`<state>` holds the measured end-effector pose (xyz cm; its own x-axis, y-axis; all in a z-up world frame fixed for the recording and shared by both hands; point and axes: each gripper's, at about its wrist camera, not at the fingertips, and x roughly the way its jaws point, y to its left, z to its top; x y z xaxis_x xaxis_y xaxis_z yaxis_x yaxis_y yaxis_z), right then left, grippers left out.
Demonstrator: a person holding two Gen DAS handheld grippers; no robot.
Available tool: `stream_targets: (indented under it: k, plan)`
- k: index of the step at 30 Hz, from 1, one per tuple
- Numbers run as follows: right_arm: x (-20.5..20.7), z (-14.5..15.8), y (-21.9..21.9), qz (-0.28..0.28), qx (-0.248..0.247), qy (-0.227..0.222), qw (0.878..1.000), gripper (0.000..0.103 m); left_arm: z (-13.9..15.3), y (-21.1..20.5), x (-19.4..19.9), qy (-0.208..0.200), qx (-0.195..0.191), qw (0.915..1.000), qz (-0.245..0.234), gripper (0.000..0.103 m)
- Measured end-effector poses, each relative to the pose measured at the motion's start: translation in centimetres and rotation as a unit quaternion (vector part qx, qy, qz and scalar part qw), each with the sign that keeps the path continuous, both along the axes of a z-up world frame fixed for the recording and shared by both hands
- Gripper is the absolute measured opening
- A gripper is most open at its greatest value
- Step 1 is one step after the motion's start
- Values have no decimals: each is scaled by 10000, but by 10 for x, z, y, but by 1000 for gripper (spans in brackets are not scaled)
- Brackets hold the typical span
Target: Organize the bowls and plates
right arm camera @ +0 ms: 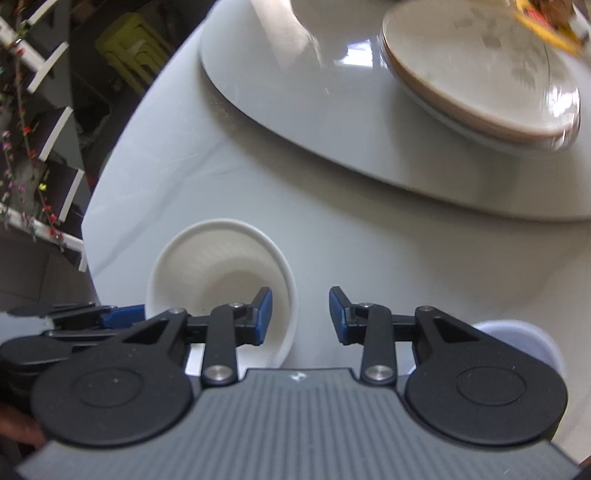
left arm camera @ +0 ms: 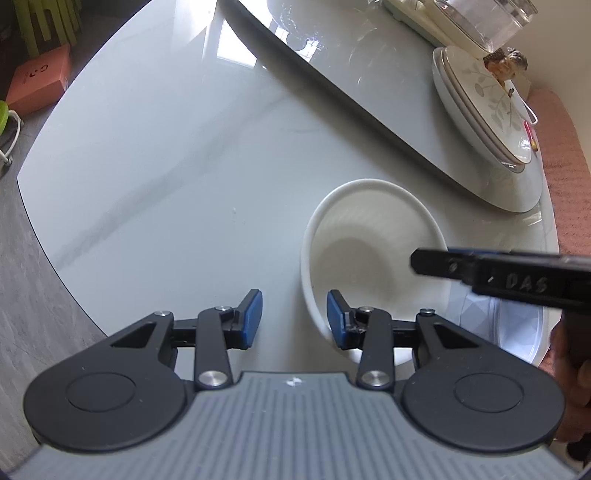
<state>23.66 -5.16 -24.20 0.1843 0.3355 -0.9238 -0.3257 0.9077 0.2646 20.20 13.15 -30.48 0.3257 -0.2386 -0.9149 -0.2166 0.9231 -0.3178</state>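
A plain white bowl (left arm camera: pixel 369 243) stands on the pale marble table (left arm camera: pixel 166 166), close to its near edge. My left gripper (left arm camera: pixel 294 319) is open astride the bowl's left rim, with one pad inside and one outside, neither pressing. A finger (left arm camera: pixel 443 266) of my right gripper reaches over the bowl from the right. In the right wrist view my right gripper (right arm camera: pixel 300 315) is open astride the opposite rim of the bowl (right arm camera: pixel 221 266). A blue pad (right arm camera: pixel 122 315) of the left gripper shows at the bowl's far side. A stack of leaf-patterned plates (left arm camera: pixel 484 110) (right arm camera: pixel 472 74) sits on the raised turntable (left arm camera: pixel 369 110).
A pale faceted dish (left arm camera: pixel 517 332) (right arm camera: pixel 524 343) lies right of the bowl near the table's edge. A glass container (left arm camera: pixel 480 22) stands behind the plates. An orange box (left arm camera: pixel 40 81) and green stools (left arm camera: pixel 48 26) are on the floor past the table's left edge. Pink cloth (left arm camera: pixel 565 166) is at the right.
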Motion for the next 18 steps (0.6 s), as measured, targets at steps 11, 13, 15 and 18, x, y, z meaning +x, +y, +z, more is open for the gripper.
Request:
stream_targets:
  k: [11, 13, 15, 18]
  plan:
    - [-4, -10, 2, 48, -60, 151, 9999, 18, 3, -1, 3, -43, -29, 9999, 124, 27]
    - [-4, -10, -1, 63, -26, 155, 9999, 16, 4, -1, 3, -46, -39, 9999, 142, 23]
    - [-4, -8, -1, 82, 9, 167, 9998, 13, 5, -2, 2, -60, -38, 9999, 146, 20]
    - [-4, -7, -1, 109, 60, 179, 9998, 11, 9, -2, 0, -94, -82, 9998, 150, 18]
